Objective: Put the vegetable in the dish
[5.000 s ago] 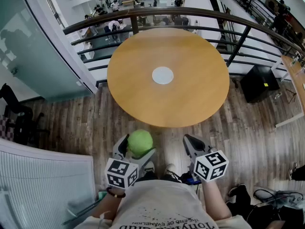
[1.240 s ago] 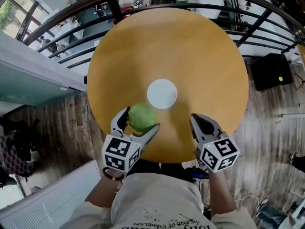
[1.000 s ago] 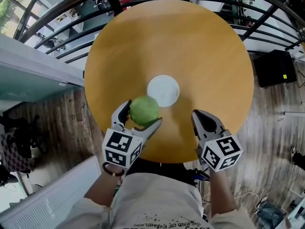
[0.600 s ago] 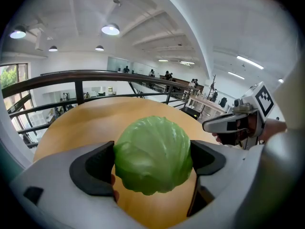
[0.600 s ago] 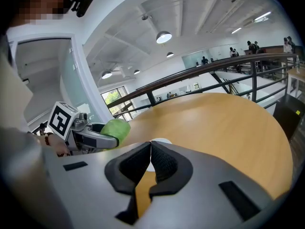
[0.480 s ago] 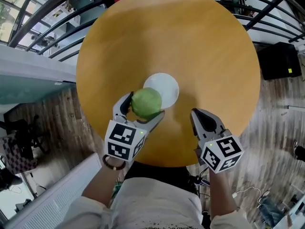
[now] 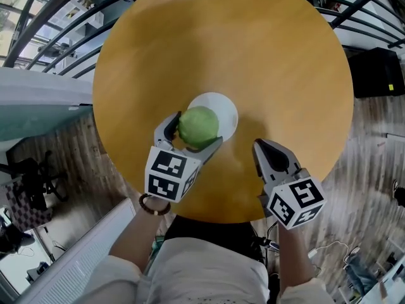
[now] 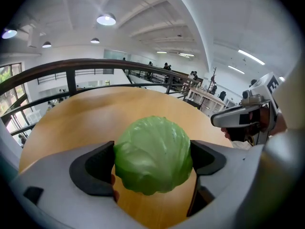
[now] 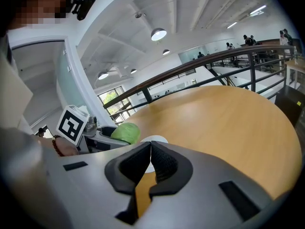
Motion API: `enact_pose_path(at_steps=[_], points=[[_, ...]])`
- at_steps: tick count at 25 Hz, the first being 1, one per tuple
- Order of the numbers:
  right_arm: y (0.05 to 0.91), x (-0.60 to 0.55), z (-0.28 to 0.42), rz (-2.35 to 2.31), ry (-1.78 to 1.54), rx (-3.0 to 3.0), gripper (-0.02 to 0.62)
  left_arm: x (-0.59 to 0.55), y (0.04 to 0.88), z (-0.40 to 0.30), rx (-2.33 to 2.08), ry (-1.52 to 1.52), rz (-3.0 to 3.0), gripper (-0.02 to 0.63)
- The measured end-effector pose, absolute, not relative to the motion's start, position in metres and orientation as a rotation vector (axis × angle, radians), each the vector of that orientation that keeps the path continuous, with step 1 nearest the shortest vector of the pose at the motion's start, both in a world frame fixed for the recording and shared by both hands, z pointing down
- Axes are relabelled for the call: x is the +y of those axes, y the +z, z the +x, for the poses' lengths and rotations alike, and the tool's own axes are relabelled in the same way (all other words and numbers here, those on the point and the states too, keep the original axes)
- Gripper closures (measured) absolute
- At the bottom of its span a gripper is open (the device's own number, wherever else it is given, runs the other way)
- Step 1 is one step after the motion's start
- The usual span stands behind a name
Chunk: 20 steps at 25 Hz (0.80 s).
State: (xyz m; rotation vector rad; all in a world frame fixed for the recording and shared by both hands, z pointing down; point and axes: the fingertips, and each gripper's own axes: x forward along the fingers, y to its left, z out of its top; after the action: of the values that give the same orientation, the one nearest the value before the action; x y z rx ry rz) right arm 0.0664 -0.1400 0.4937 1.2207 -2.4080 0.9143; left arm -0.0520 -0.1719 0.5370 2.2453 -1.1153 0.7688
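A round green cabbage sits clamped between the jaws of my left gripper, which is shut on it. The cabbage hangs over the left part of a small white dish at the middle of the round wooden table. My right gripper is shut with nothing in it, held over the table's near side to the right of the dish.
A dark metal railing curves round the far side of the table, with a lower floor beyond it. A black box stands on the wooden floor at the right. A white panel lies at lower left.
Over the last seconds I have come up to the table. My left gripper has carried the cabbage forward and right until it overlaps the dish. The right gripper has kept its place.
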Motion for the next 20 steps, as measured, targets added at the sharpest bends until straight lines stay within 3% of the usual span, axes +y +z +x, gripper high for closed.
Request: enact_pose_path(at_steps=[20], points=[[0.521,-0.150,0.071,1.232,0.987,-2.402,0.571,-0.193,0.598,-0.035,-1.050,0.935,2.225,0.118]])
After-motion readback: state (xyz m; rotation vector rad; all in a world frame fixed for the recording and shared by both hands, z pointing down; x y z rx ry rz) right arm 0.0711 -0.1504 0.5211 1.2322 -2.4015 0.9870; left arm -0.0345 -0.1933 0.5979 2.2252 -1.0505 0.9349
